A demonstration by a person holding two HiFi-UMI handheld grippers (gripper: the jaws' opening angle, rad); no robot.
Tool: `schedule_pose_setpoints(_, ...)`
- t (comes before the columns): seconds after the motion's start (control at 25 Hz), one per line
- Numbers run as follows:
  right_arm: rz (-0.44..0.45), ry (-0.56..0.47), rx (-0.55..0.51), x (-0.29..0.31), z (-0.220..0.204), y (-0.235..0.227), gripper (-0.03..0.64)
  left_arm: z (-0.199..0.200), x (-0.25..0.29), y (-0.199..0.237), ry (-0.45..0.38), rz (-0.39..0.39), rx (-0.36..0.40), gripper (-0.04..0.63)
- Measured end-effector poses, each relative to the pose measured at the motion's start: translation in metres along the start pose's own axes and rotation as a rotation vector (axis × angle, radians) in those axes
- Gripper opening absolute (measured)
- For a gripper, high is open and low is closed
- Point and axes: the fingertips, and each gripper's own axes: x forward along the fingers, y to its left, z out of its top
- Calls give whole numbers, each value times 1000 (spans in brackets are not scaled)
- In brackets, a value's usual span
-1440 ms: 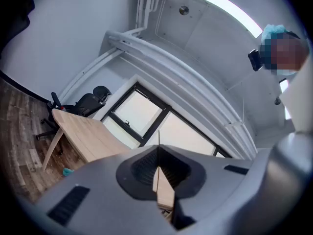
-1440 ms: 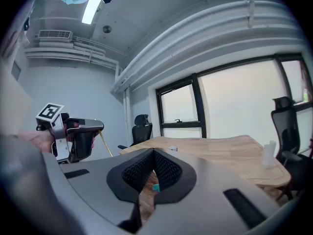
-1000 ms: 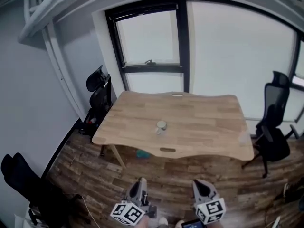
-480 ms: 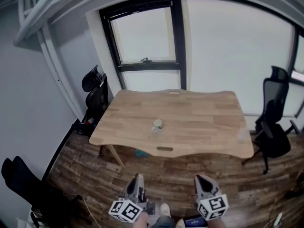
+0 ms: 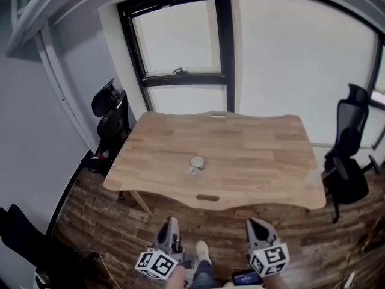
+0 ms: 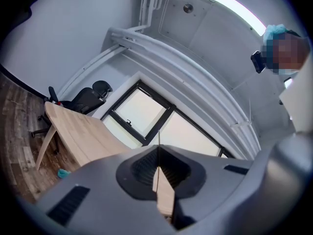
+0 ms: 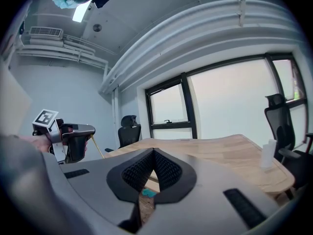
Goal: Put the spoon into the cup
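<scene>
A small pale cup [image 5: 197,162] stands on the wooden table [image 5: 258,152], near its front edge. Both grippers are held low over the floor, well short of the table. My left gripper [image 5: 171,223] is shut on a thin tan spoon [image 6: 163,192], seen edge-on between its jaws. In the right gripper view the left gripper [image 7: 80,136] appears at the left, with the thin spoon stem [image 7: 97,148] sticking out of it. My right gripper [image 5: 251,223] is shut with nothing in it; its tips [image 7: 153,152] meet in front of the table [image 7: 220,148].
Black office chairs stand at the table's left [image 5: 109,118] and right [image 5: 352,158]. A third dark chair [image 5: 18,236] is at the lower left. A small clear bottle [image 7: 267,154] sits at the table's right edge. A teal thing [image 6: 62,173] lies on the plank floor under the table.
The table and cup have grown slightly larger and shifted left and down as the view came closer. Both grippers stay shut and low in the view.
</scene>
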Motion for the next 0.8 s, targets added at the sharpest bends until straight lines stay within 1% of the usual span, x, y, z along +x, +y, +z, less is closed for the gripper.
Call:
schedule_pose_setpoints(0.2,-30,17,18,74,7,-14,-3,12,70,38,38,-14,-8,3)
schedule_pose_setpoints(0.52,-95,36,23,207,38,-34,-3,51,203,106,96,-48,-19,3)
schedule_pose_setpoints(0.68,-141,42,24,255,47,-51,-3,59,260,129,124,-72,-26,3)
schedule_pose_setpoints(0.8,-163,58,34,282,47,-60,-3,62,290,140,146,-88,-30,3)
